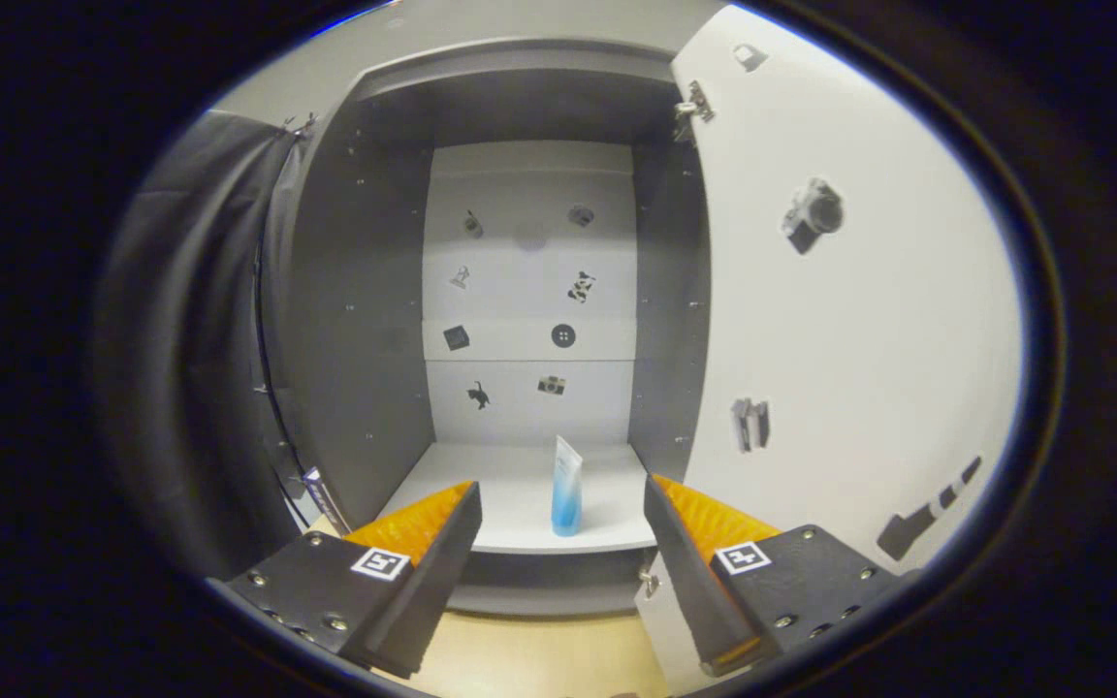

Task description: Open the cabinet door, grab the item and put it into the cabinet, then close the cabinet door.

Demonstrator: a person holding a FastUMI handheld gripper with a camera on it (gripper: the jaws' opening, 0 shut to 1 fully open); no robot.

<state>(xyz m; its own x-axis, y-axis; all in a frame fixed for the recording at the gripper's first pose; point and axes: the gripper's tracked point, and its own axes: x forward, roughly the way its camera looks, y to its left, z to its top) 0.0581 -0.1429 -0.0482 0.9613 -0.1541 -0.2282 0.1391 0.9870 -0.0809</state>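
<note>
The grey cabinet (355, 320) stands open in front of me. Its white door (859, 320) is swung out to the right and carries small stickers. A blue and white tube (566, 490) stands upright on the cabinet's white bottom shelf (510, 494), near the shelf's front edge. My gripper (561, 504) is open, with nothing between its fingers. The fingers are outside the cabinet, short of the shelf, and the tube sits just ahead of the gap between them.
The cabinet's white back wall (529, 291) bears several small stickers. A black cloth (200, 368) hangs to the left of the cabinet. A light wooden surface (539, 659) lies below the cabinet, under the fingers.
</note>
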